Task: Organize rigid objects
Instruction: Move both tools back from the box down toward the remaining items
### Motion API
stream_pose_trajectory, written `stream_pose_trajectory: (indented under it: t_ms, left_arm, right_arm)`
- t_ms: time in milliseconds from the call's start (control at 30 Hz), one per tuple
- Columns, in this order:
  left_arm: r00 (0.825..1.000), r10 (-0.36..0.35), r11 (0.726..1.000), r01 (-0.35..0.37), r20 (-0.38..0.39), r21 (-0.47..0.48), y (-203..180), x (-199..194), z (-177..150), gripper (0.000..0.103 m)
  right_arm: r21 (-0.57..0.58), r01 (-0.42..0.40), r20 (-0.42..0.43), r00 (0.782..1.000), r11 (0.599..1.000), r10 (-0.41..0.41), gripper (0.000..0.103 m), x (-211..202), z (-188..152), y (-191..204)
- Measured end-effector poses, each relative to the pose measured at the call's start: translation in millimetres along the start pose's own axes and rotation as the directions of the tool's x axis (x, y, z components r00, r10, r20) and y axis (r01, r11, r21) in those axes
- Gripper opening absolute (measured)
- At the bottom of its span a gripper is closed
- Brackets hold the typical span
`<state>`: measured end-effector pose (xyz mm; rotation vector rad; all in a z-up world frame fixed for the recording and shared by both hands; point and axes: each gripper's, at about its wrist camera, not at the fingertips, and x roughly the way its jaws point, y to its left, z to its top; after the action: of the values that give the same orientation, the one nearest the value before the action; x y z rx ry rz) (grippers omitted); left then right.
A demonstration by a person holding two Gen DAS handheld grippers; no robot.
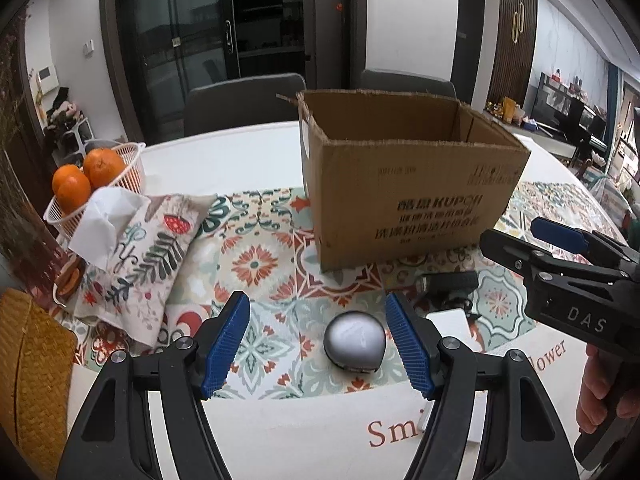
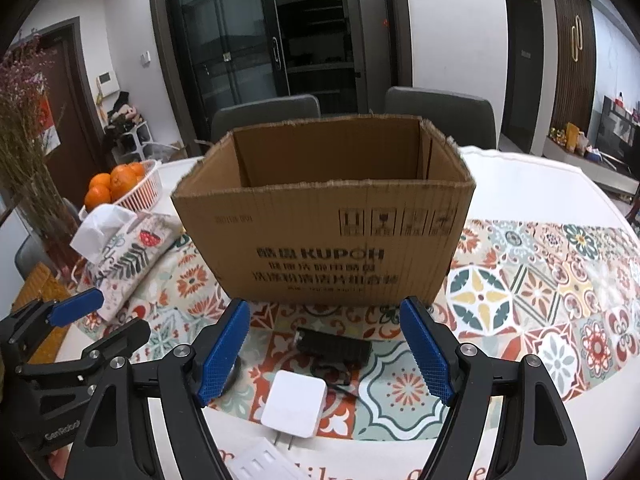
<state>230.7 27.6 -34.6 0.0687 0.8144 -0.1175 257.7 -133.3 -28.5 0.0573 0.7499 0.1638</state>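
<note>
An open cardboard box point(image 1: 408, 188) stands on the patterned mat; it also fills the middle of the right wrist view point(image 2: 324, 236). A silver egg-shaped object point(image 1: 355, 341) lies on the mat between the fingers of my open left gripper point(image 1: 318, 340), nearer the right finger. My open right gripper point(image 2: 324, 354) hovers over a white plug adapter point(image 2: 294, 404) and a black adapter point(image 2: 334, 346) with a cord. In the left wrist view the right gripper point(image 1: 560, 256) shows at the right. In the right wrist view the left gripper point(image 2: 64, 328) shows at the left.
A tissue pack in a floral cover point(image 1: 136, 256) lies left of the box. A white basket of oranges point(image 1: 90, 180) stands behind it. A white power strip point(image 2: 264, 460) lies at the table's front edge. A woven mat point(image 1: 32, 380) lies far left. Two chairs point(image 2: 264, 116) stand behind the table.
</note>
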Motion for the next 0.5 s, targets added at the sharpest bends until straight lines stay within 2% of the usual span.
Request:
stream_pose_trajectory:
  t_ms: [500]
  left_arm:
    - [0.993, -0.044, 0.999, 0.047, -0.112, 0.027, -7, 34, -25, 0.070]
  right_arm:
    - [0.041, -0.021, -0.132, 0.991, 0.999, 0.026, 0.081, 44, -21, -9]
